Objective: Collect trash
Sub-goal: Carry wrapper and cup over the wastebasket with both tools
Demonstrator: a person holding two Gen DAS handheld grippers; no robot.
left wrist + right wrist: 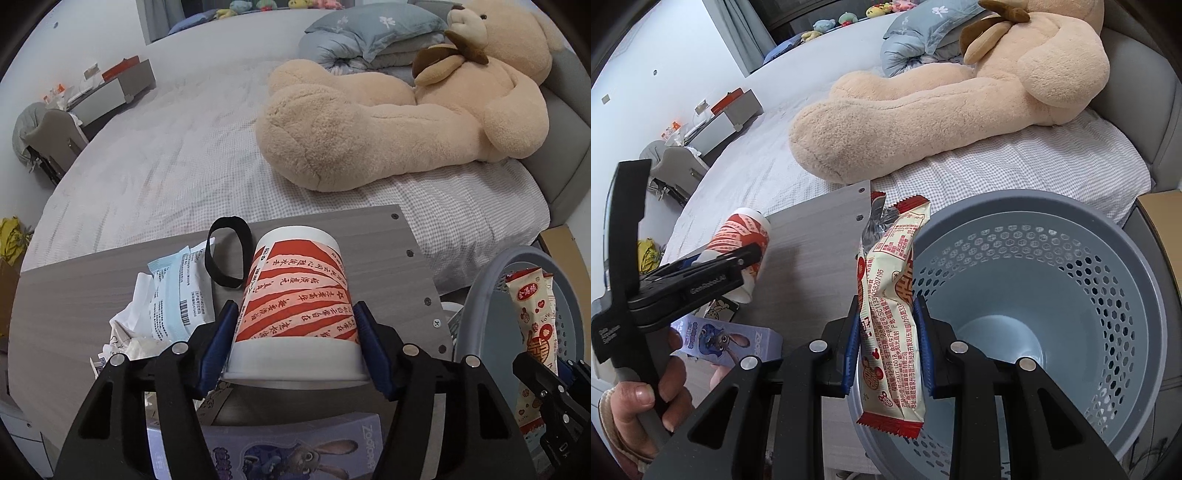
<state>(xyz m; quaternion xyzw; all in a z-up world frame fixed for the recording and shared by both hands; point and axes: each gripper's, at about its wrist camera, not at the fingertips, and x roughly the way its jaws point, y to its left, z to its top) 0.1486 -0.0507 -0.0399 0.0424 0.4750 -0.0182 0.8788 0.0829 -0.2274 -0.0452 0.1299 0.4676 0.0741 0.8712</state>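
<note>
My left gripper (293, 345) is shut on a red-and-white paper cup (297, 299), held on its side just above the grey wooden table (74, 306); the cup also shows in the right wrist view (738, 240). My right gripper (886, 349) is shut on a cream-and-red snack wrapper (890, 314), held upright over the near rim of the grey perforated trash basket (1052, 280). The basket's bowl holds nothing. In the left wrist view the wrapper (532, 325) and basket (491, 295) are at the right.
On the table lie a blue-and-white packet (181, 291), crumpled white paper (129, 332), a black band (227, 256) and a purple cartoon box (295, 450). Behind is a bed (166, 155) with a large teddy bear (406, 110). A cardboard box (1161, 218) stands right of the basket.
</note>
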